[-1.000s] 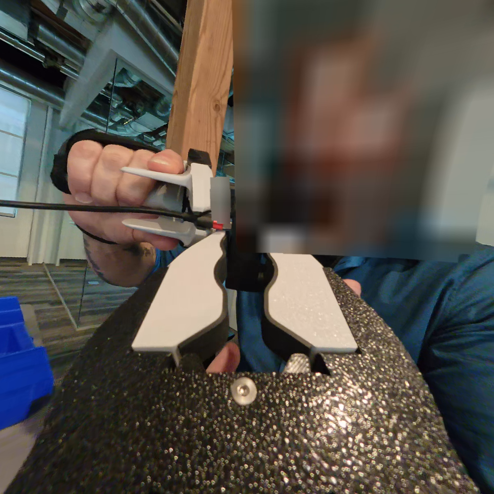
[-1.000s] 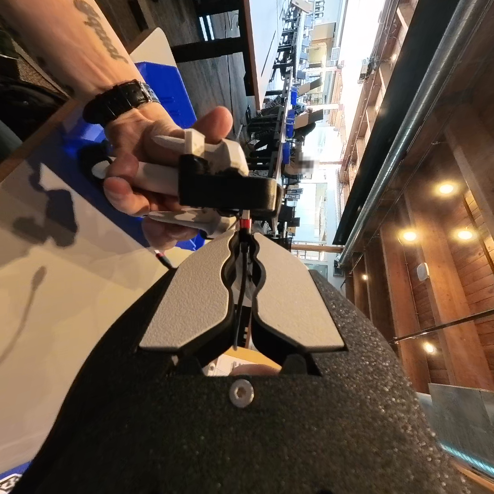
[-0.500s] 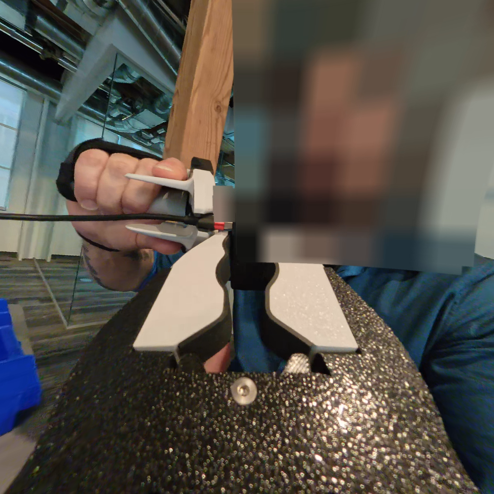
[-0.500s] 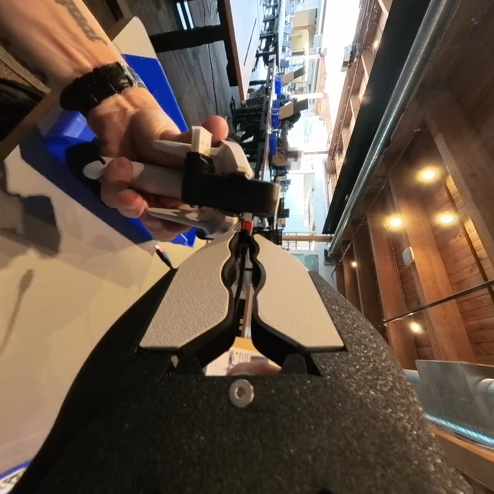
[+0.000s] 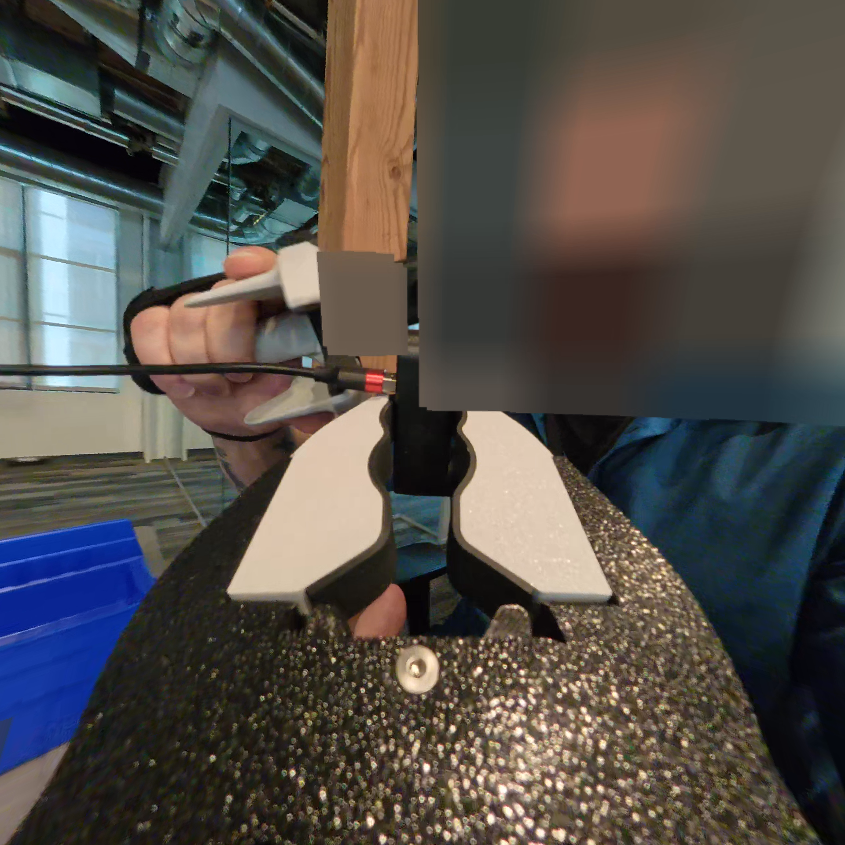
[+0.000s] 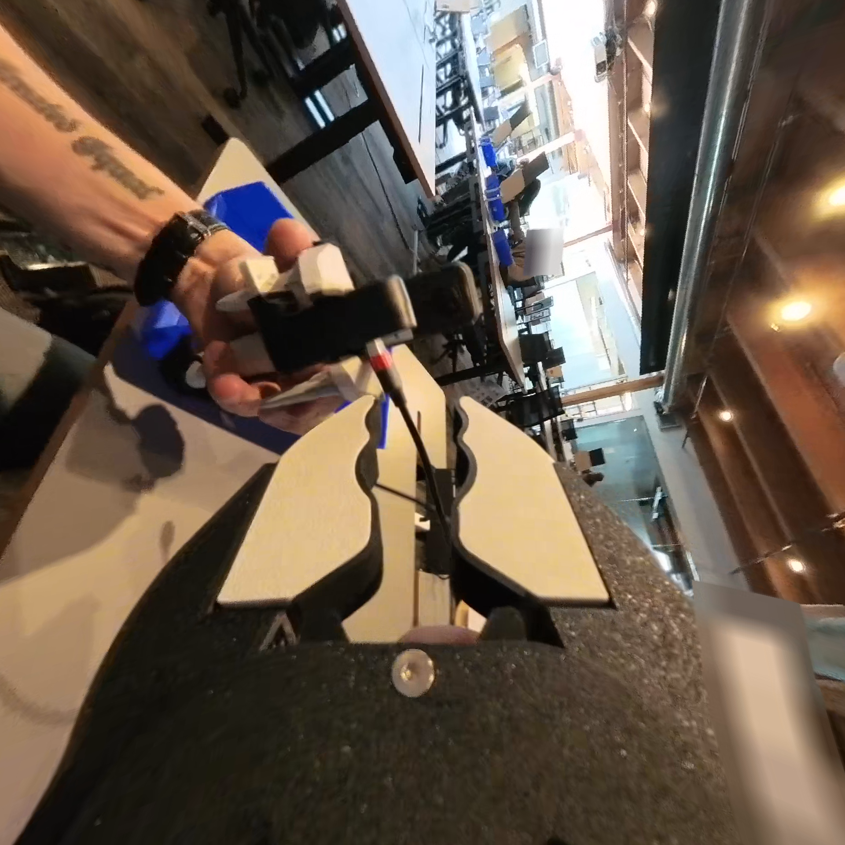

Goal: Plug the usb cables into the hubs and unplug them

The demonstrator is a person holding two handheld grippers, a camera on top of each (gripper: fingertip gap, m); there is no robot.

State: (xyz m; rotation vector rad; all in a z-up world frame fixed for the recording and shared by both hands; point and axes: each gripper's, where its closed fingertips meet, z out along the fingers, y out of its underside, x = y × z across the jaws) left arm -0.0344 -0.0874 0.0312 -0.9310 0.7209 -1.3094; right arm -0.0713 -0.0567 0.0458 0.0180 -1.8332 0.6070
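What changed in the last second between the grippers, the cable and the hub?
The right gripper opened its jaws, releasing the black red-collared USB cable. The plug stays at the black rectangular hub, which the left gripper still clamps.

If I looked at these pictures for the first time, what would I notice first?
Probably the cable's bright red plug, pushed into the black hub that the left gripper clamps mid-air. In the right wrist view, the right gripper is open around the black cable, with a blue bin behind.
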